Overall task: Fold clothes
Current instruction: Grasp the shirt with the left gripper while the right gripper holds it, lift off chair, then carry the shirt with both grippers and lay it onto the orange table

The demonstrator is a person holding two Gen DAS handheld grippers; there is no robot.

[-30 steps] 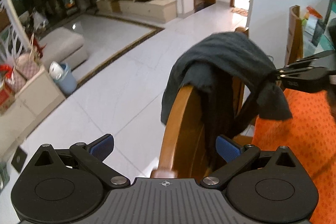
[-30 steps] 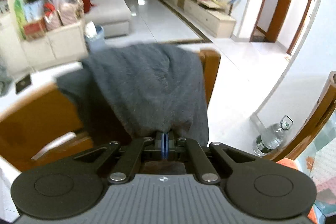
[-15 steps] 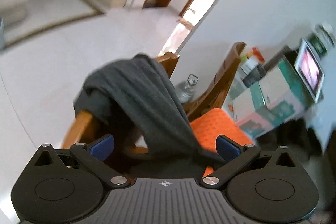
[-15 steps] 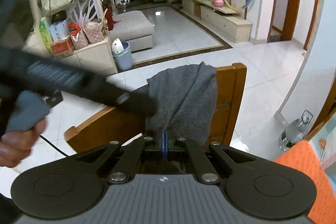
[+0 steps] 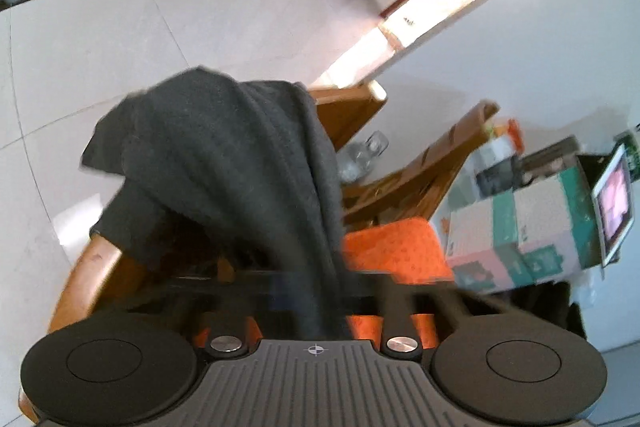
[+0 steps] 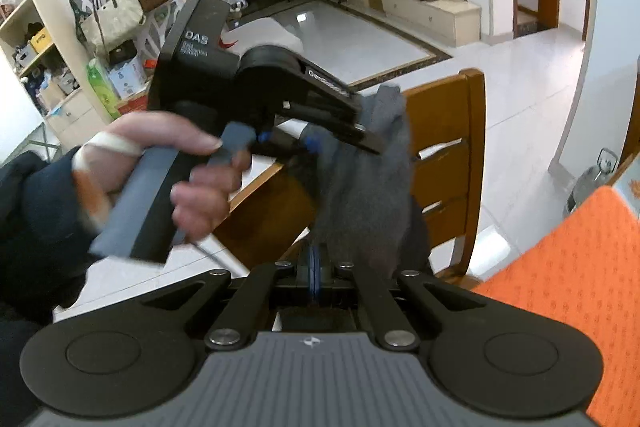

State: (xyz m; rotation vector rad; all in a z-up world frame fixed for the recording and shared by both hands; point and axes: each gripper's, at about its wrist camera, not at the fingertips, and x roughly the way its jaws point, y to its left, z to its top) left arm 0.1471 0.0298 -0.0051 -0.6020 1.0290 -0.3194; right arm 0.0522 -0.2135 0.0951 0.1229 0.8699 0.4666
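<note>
A dark grey knit garment (image 5: 224,155) hangs over the top rail of a wooden chair (image 5: 80,279) and runs down into my left gripper (image 5: 316,291), whose blurred jaws look drawn together on the cloth. In the right wrist view a hand (image 6: 168,155) holds that left gripper (image 6: 310,143) with its blue pads pinching the garment (image 6: 368,195) near the chair (image 6: 444,115) top. My right gripper (image 6: 314,267) is shut on the garment's lower edge, just in front of the camera.
An orange patterned cloth (image 6: 560,267) covers a surface at the right, also seen as the orange cloth (image 5: 396,247). A second chair, a water bottle (image 5: 360,155) on the floor, cardboard boxes (image 5: 520,227) and a lit tablet (image 5: 612,203) stand beyond. White tiled floor lies left.
The left gripper swung in toward the chair and went from open to shut on the garment. The right gripper kept its hold and drew back from the chair.
</note>
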